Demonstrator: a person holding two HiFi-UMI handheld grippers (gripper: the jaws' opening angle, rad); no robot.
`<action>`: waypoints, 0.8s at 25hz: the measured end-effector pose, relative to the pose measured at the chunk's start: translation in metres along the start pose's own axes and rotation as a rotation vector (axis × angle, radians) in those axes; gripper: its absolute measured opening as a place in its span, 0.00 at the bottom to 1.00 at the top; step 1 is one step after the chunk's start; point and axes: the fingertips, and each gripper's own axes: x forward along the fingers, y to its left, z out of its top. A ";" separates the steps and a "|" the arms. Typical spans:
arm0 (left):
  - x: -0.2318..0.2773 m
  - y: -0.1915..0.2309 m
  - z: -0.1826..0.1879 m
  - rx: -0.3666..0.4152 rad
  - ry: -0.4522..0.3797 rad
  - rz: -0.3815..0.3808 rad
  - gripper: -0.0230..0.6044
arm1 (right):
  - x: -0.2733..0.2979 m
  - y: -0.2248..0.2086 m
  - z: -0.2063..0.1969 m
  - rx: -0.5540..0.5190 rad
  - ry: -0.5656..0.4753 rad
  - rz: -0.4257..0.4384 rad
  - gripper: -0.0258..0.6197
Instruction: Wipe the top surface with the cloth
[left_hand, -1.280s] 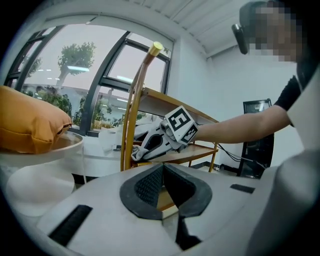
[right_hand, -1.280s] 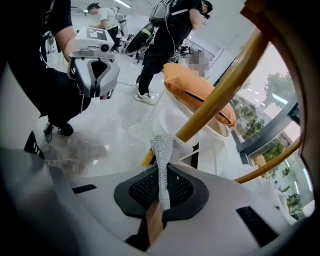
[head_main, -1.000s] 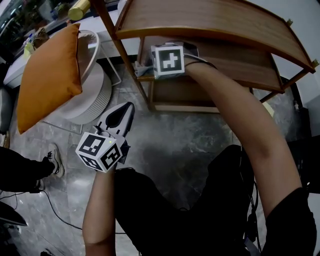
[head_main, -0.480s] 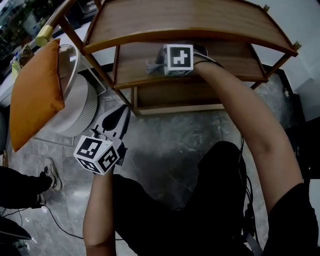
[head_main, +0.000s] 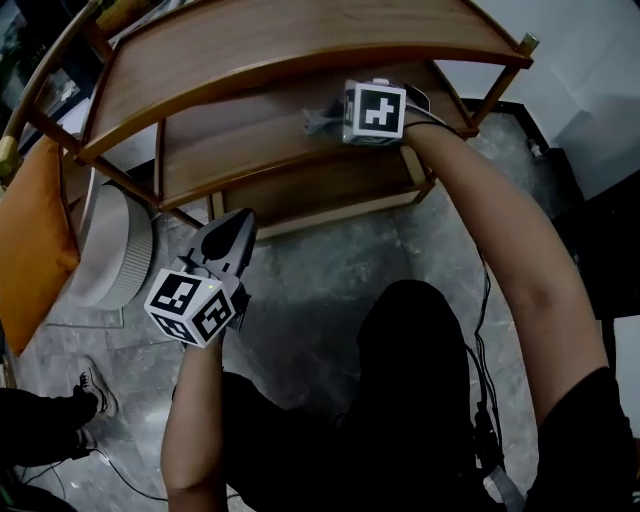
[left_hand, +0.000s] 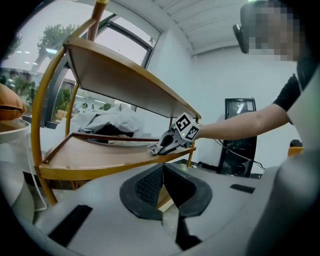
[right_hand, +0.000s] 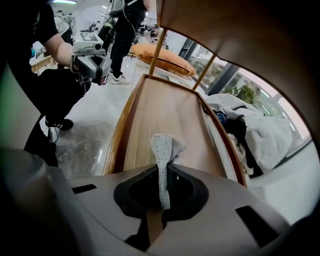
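A wooden shelf unit has a curved top shelf (head_main: 300, 40) and a middle shelf (head_main: 230, 140) below it. My right gripper (head_main: 328, 121) rests on the middle shelf near its right end, shut on a small grey cloth (head_main: 314, 122). In the right gripper view the cloth (right_hand: 164, 150) sticks out of the shut right gripper (right_hand: 162, 172) onto the middle shelf (right_hand: 165, 110). My left gripper (head_main: 235, 225) hangs over the floor in front of the unit, shut and holding nothing. The left gripper view shows the left gripper (left_hand: 162, 170), with the right gripper (left_hand: 167, 144) and the cloth (left_hand: 152, 148) beyond.
An orange cushion (head_main: 30, 250) and a white round stand (head_main: 115, 250) lie left of the unit. A heap of clothes (right_hand: 255, 130) sits behind the shelf. A dark screen (left_hand: 240, 135) stands at the right. The floor (head_main: 330, 270) is grey marble.
My right gripper has slid the cloth along the middle shelf from its left end towards its right end. The head view has swung, and the left gripper has stayed about where it was.
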 end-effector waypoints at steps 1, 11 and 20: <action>0.007 -0.004 0.000 -0.002 0.002 -0.011 0.06 | -0.007 0.000 -0.012 0.014 0.005 -0.009 0.09; 0.070 -0.051 0.006 0.015 0.004 -0.113 0.05 | -0.065 0.002 -0.122 0.108 0.112 -0.115 0.09; 0.101 -0.043 0.019 -0.013 -0.022 -0.082 0.06 | -0.096 -0.001 -0.175 0.104 0.224 -0.169 0.09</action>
